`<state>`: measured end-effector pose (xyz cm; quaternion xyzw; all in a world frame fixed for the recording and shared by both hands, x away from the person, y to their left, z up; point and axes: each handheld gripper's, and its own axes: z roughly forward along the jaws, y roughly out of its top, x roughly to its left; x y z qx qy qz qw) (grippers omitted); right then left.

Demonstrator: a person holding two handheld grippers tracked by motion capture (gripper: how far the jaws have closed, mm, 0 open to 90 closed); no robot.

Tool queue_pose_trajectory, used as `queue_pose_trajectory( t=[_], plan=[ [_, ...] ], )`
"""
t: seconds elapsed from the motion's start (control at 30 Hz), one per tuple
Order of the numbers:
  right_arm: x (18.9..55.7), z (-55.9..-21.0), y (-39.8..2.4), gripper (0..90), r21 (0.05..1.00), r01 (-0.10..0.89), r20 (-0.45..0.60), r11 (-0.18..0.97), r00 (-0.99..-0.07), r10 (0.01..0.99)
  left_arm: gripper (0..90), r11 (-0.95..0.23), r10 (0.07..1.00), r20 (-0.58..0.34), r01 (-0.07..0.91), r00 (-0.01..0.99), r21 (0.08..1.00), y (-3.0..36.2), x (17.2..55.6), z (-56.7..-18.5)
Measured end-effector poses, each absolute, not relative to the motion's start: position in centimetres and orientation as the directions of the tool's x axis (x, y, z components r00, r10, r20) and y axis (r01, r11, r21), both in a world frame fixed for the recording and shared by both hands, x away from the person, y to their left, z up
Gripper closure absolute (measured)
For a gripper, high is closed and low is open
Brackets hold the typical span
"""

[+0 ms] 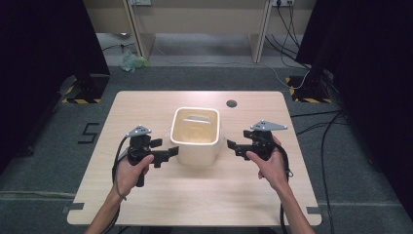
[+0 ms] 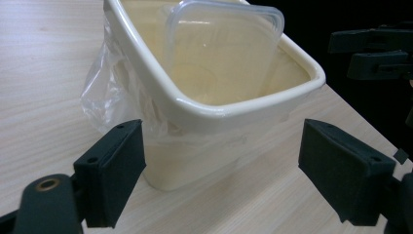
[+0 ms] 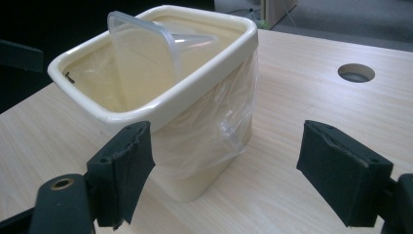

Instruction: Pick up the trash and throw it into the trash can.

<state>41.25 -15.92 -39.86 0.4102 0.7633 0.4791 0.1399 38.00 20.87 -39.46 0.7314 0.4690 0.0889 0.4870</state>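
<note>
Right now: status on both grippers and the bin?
Left gripper open, right gripper open, flanking the cream bin. Bin upright mid-table, plastic liner draped outside, clear container tilted inside. Nothing in the way.

One readable mark: a black "5"-shaped figure [image 1: 88,133] on the grey carpet floor [image 1: 44,146], left of the light wooden table [image 1: 146,204] in the high view. Faint embossed marks on the clear plastic lid [image 2: 221,46], too blurred to read.
</note>
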Motion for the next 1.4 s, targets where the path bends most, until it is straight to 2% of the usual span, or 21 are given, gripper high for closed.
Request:
queue_pose_trajectory(
  t=[0.23,0.67,0.97,1.03,1.4],
  plan=[
    [40.7,-40.5,-16.1,20.3,0.843,0.498,0.187,0.203,-0.625,0.758,16.9,-0.082,0.77,-0.336,0.606,0.543,0.791,20.9,37.6,-40.6],
    [39.0,-42.4,-16.2,19.9,0.836,0.488,0.15,0.251,-0.642,0.752,17.0,-0.099,0.799,-0.284,0.581,0.531,0.808,21.2,36.7,-43.5],
    [37.9,-43.6,-16.2,19.7,0.825,0.487,0.121,0.286,-0.647,0.752,16.9,-0.131,0.794,-0.272,0.59,0.543,0.797,20.3,36.0,-46.1],
    [37.5,-43.9,-16.1,19.7,0.821,0.476,0.086,0.314,-0.647,0.757,16.9,-0.144,0.793,-0.264,0.591,0.548,0.794,20.0,35.8,-46.6],
    [36.5,-45.8,-16.2,19.7,0.802,0.49,0.081,0.342,-0.656,0.75,16.9,-0.191,0.796,-0.237,0.602,0.557,0.776,19.6,35.1,-48.9]
  ],
)
